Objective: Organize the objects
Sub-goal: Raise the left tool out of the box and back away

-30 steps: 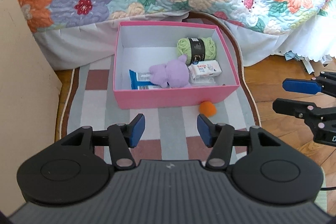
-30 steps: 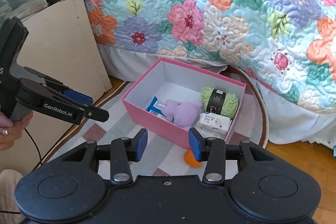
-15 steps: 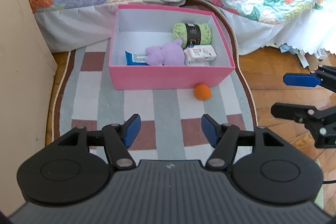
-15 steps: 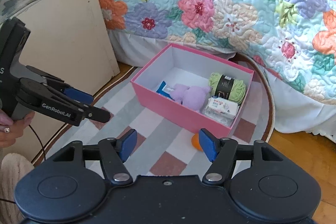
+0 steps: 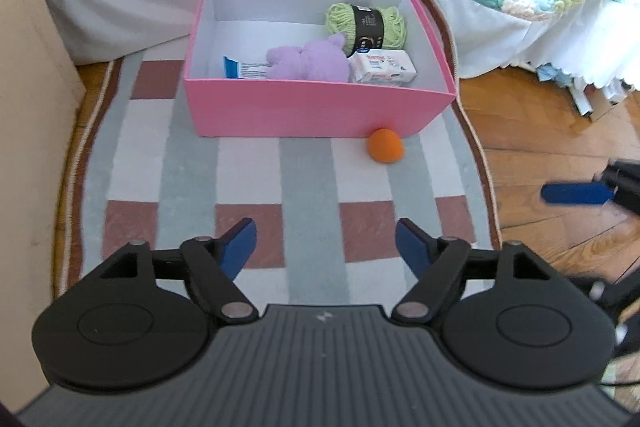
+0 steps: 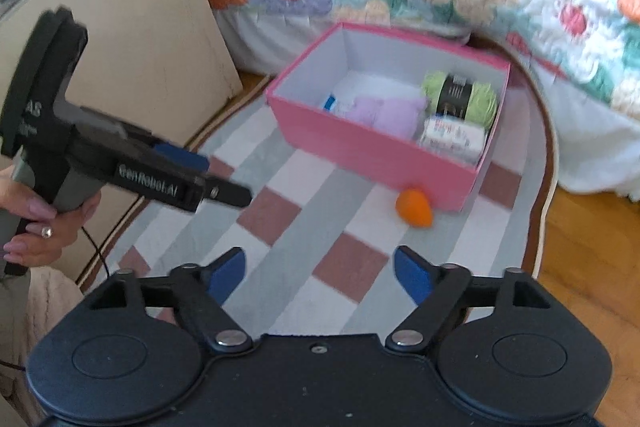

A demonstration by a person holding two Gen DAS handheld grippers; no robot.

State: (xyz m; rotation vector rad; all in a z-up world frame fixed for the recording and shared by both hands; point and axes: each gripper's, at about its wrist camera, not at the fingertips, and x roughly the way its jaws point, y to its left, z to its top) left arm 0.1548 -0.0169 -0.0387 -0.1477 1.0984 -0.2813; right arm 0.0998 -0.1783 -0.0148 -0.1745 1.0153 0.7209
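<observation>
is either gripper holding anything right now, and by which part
Nothing is held. The left gripper and right gripper have both just been opening, with only rug showing between their jaws. The orange ball lies untouched beside the pink box.

Both wrist cameras look steeply down along their fingers at the striped rug (image 5: 304, 167), the left one facing the pink box (image 5: 316, 107) straight, the right one from its right, both fairly near

"GenRobot.AI" on left tongs (image 6: 222, 179)
</observation>
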